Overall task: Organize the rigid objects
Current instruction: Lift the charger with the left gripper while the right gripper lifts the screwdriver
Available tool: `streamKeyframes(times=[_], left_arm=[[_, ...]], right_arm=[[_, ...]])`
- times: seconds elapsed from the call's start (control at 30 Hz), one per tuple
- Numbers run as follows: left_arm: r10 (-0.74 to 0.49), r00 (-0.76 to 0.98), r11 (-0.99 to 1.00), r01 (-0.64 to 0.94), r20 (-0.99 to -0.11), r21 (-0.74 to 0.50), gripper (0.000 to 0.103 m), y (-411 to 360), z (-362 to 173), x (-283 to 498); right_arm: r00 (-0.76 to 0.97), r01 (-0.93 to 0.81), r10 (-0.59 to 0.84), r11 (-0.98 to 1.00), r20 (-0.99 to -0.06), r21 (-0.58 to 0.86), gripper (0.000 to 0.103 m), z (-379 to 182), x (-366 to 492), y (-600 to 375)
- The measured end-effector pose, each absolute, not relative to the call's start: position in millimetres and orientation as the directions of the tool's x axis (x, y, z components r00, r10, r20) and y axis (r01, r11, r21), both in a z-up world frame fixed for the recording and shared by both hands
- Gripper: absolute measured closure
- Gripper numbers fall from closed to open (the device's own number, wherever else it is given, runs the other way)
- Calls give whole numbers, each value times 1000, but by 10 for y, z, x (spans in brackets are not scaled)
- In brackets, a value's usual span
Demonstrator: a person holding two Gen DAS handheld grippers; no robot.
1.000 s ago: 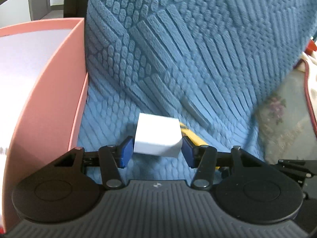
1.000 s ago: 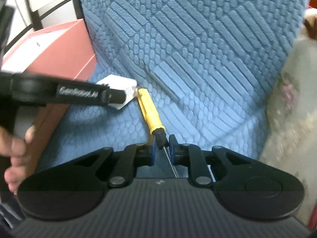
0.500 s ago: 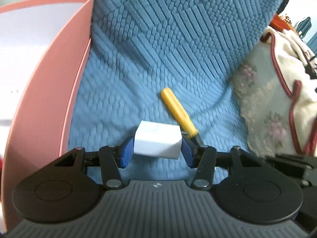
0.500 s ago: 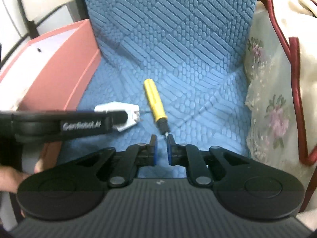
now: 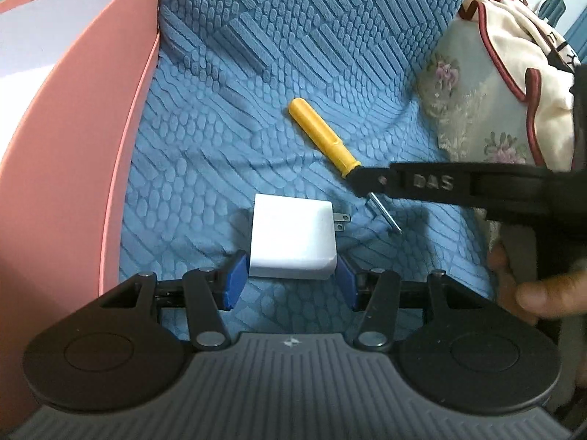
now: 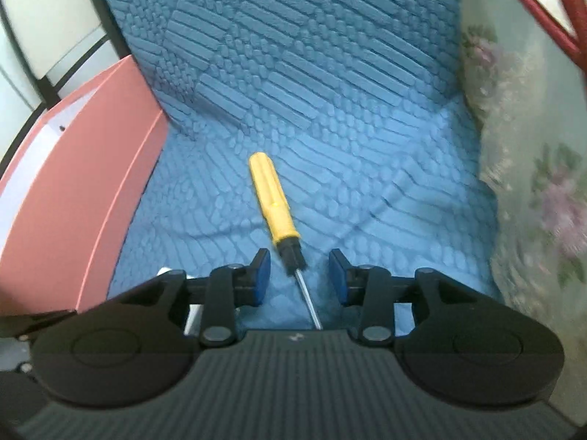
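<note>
- A blue quilted cover (image 5: 330,55) is spreading over the seat and backrest, carrying the loose items.
- A pink box (image 5: 73,146) is standing against the cover's left edge, near the charger.
- The left tool (image 5: 290,280) is gripping a white charger (image 5: 293,236) between its blue pads, prongs pointing right.
- The right tool (image 6: 299,275) is opening its jaws; the screwdriver's shaft is lying between them, untouched by the pads.
- The yellow screwdriver (image 6: 271,201) is lying on the cover, just right of the charger.
</note>
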State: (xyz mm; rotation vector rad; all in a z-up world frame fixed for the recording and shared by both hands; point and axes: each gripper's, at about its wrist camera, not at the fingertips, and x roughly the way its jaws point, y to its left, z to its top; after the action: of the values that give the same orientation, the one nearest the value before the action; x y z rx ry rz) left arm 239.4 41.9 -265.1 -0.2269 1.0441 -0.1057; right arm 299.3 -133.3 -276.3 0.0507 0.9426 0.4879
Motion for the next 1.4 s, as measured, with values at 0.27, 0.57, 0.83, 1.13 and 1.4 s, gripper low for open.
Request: streamKeyframes(times=[0.27, 0.57, 0.83, 1.13, 1.4], left_arm=[[-193, 496, 971, -25, -847, -236, 44, 409, -2685, 2412], [-194, 494, 971, -24, -848, -237, 43, 414, -2687, 2425], [-195, 494, 971, -24, -847, -238, 43, 419, -2693, 2416], [-186, 493, 976, -9, -850, -219, 39, 401, -2699, 2420], [-142, 506, 982, -36, -851, -185, 35, 372, -2708, 2476]], right_arm=[[495, -444, 400, 879, -772, 171, 81, -2832, 3110, -1135], [529, -334, 283, 936, -800, 111, 81, -2639, 2760, -1248], [519, -182, 259, 965, -815, 190, 81, -2539, 2406, -1442], [508, -157, 279, 960, -815, 230, 75, -2645, 2396, -1499], [488, -140, 325, 945, -810, 295, 75, -2756, 2610, -1542]])
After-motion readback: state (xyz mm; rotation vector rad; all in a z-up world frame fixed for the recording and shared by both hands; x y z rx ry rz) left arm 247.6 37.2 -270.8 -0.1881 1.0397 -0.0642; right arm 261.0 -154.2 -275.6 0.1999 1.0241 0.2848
